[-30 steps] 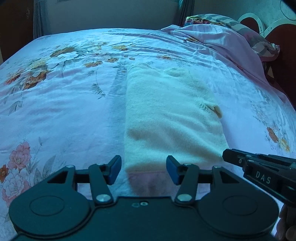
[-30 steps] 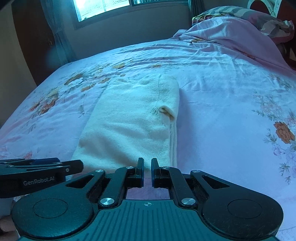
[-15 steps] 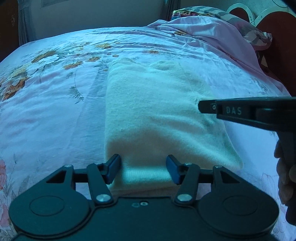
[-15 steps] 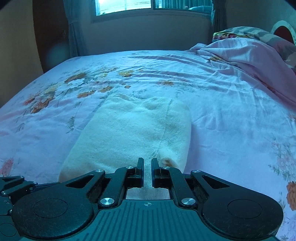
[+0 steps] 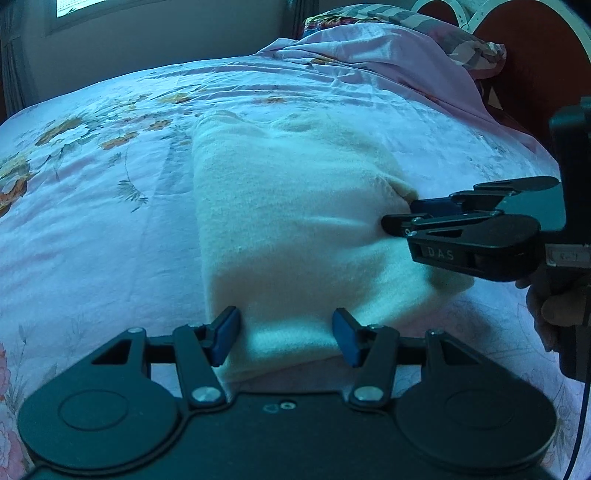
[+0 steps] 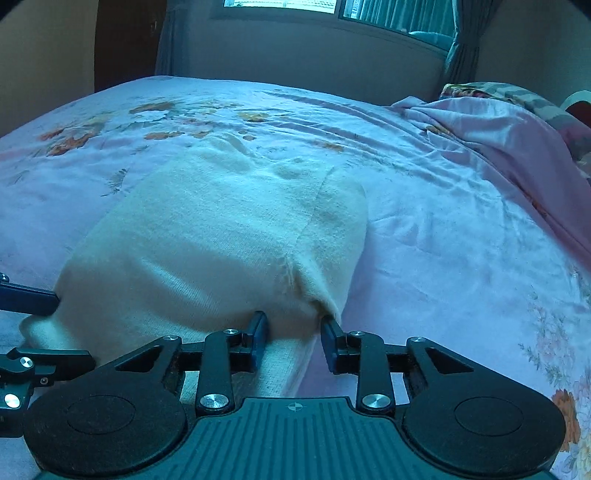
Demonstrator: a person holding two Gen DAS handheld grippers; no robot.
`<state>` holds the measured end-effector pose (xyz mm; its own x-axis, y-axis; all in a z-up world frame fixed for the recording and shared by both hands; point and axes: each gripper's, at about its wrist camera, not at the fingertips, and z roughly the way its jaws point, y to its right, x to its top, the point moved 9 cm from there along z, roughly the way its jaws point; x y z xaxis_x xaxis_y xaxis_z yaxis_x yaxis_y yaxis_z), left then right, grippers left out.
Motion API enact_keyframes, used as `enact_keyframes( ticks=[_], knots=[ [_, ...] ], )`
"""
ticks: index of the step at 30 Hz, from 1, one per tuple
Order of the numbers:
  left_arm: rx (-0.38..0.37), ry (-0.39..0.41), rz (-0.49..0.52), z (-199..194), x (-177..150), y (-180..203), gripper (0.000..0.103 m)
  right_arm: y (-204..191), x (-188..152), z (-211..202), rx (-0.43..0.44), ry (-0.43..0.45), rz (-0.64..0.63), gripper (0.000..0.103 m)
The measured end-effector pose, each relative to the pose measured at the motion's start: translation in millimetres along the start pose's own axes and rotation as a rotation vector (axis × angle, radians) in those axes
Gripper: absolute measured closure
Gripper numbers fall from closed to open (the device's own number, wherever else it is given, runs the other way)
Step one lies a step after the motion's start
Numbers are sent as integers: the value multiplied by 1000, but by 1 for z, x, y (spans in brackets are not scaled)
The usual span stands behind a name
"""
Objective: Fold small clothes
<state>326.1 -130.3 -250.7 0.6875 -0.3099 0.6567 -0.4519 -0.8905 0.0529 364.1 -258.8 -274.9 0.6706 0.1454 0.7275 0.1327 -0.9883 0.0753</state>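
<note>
Left gripper [image 5: 284, 338] open, jaws straddling near hem of cream garment [image 5: 295, 229], which lies frame centre on floral bedsheet [image 5: 92, 221]. Right gripper [image 6: 293, 341] open at its lower-right edge, probably lining up next fold.

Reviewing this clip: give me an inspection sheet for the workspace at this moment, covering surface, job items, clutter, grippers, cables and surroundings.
Surface: floral bedsheet on a bed, lightly wrinkled.
Job's things: one cream garment, folded into a long strip, lying flat on the sheet.
Clutter: bunched pink blanket and a patterned pillow at the head end, apart from the garment.
Grippers: left gripper open, jaws either side of the garment's near end; right gripper open at the garment's right edge.
Cables: one thin dark cable hanging below the right-hand unit.
Surroundings: window with curtain, dark headboard, plain wall.
</note>
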Motion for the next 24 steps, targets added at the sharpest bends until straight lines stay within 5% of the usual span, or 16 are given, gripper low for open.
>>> enact_keyframes(
  ticks=[6, 10, 13, 17, 24],
  knots=[
    [-12, 34, -44, -16, 16, -2, 51, -18, 10, -62, 52, 103, 52, 72],
    [18, -17, -19, 1, 5, -2, 50, -33, -21, -48, 8, 14, -42, 72],
    [29, -9, 24, -2, -1, 0, 49, -19, -29, -38, 32, -21, 75, 72],
    [4, -14, -60, -14, 8, -8, 49, -14, -20, -53, 64, -4, 142, 72],
    [72, -2, -101, -17, 32, -12, 48, 7, 12, -71, 66, 14, 374, 72]
  ],
)
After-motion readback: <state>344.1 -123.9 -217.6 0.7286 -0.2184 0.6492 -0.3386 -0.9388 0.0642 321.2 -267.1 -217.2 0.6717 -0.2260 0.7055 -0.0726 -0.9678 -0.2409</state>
